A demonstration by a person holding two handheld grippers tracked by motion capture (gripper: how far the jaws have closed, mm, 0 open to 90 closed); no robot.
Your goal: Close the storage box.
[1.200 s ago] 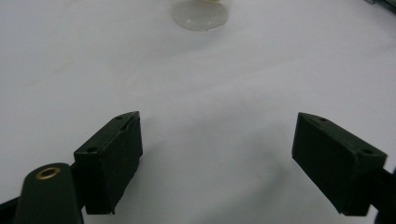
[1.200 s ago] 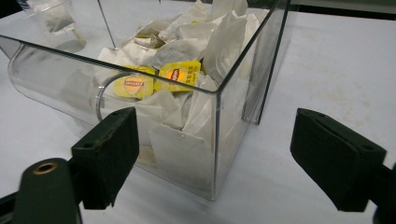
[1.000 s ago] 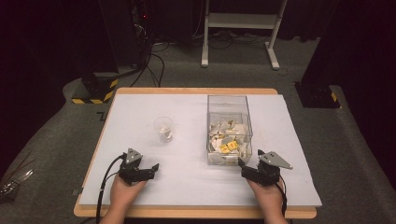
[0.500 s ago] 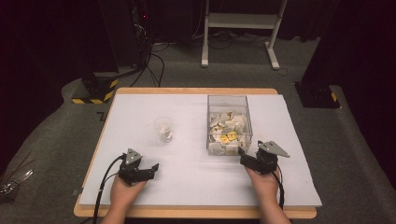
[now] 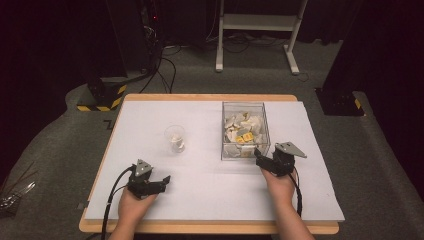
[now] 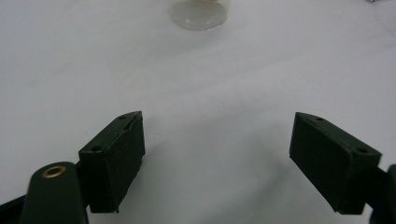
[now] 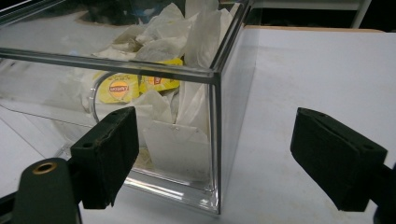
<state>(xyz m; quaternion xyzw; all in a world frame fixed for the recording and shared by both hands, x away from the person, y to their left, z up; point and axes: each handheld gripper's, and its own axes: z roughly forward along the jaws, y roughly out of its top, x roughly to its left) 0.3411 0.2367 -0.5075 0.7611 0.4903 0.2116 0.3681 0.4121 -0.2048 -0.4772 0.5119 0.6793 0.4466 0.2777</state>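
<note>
Moved since the earlier frames: the right gripper (image 5: 258,153), carried up the tabletop toward the near right corner of the clear square plastic box (image 5: 245,131); it now sits just short of that corner. The left gripper (image 5: 165,180) has kept its place near the front edge.

Right gripper: jaws released, wide apart, nothing between the pads. In the right gripper view the box's near corner edge (image 7: 215,140) stands between the two jaws, closer to the left one; whether that jaw touches the wall cannot be told.

Left gripper: jaws released (image 6: 217,163), wide apart, over bare white surface; nothing between them.

Clear box: on the right half of the white-covered tabletop (image 5: 200,185), open-topped, part-filled with white paper tea-bag sachets (image 7: 163,46) and yellow-labelled ones (image 7: 119,87).

Small clear glass cup (image 5: 175,138): upright, left of the box and well apart from it, ahead of the left gripper; its base shows at the top edge of the left gripper view (image 6: 200,11).

Open room: a wide bare strip runs between cup and box and across the whole front of the tabletop between the two hands. Right of the box, clear white surface reaches the tabletop's right edge. The wooden rim (image 5: 200,227) shows along the front, just beneath the wrists.
</note>
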